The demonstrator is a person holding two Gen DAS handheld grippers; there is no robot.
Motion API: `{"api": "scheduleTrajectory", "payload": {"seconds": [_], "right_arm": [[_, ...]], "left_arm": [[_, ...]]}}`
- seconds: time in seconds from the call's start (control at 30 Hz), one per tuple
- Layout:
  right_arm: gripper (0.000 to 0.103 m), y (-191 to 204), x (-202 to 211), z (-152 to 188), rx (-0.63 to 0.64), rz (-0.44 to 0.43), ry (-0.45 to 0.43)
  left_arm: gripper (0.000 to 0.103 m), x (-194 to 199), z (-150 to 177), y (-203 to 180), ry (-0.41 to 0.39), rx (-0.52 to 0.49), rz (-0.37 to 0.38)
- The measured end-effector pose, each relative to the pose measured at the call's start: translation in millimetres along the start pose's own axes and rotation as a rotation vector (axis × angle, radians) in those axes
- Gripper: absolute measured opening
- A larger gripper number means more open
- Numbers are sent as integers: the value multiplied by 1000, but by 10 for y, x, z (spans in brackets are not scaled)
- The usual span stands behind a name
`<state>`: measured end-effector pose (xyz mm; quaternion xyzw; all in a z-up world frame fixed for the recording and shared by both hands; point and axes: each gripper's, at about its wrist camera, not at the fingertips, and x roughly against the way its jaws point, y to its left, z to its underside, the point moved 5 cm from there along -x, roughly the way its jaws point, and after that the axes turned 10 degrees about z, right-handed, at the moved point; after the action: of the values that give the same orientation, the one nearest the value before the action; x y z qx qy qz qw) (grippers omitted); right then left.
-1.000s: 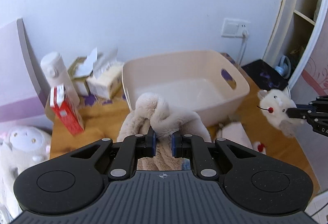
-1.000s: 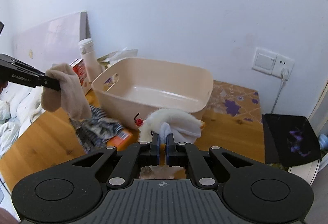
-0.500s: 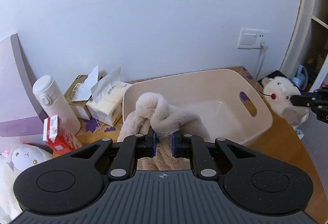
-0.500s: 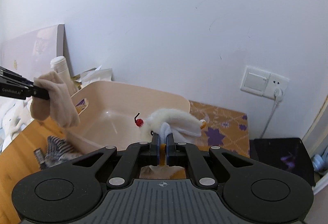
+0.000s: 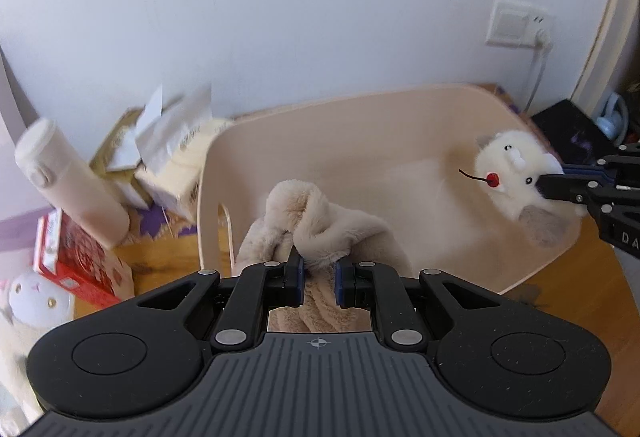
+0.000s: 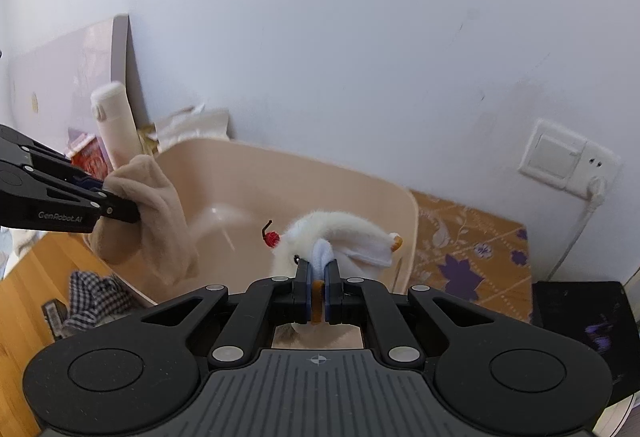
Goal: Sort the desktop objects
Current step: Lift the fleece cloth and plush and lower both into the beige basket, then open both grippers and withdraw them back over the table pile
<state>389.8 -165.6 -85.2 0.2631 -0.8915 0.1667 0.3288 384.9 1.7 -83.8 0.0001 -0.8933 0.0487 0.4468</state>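
The left gripper (image 5: 318, 283) is clamping a beige plush cloth (image 5: 320, 221) above the basin's (image 5: 400, 109) near rim, while the right gripper (image 6: 318, 291) is pinching a white plush toy (image 6: 340, 233) over the basin's interior.

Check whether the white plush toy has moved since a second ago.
Yes. In the left wrist view the white plush toy, clamped in the right gripper, was beyond the right end of the beige bin; it now hangs over the bin's inside.
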Motion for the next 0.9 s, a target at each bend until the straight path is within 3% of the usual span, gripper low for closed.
{"api": "scheduleTrajectory", "payload": {"seconds": [0.33,0.37,0.43,0.53,0.6,0.77,0.9], "right_arm": [[8,100,-176,156,16,-1,85],[8,104,-178,159,17,-1,90],[12,101,-178,165,18,0,97],[34,84,-161,179,4,-8,113],[40,90,-138,184,3,-9,111],[75,137,-4,162,17,22,51],[88,173,144,107,26,49,7]], "left_arm": [[16,-266,89,65,90,89,38],[19,-275,96,66,96,99,47],[42,-276,102,78,98,116,58],[64,-227,99,84,74,127,56],[68,-188,94,81,66,124,47],[69,-56,79,90,46,129,48],[78,92,81,87,0,134,35]]}}
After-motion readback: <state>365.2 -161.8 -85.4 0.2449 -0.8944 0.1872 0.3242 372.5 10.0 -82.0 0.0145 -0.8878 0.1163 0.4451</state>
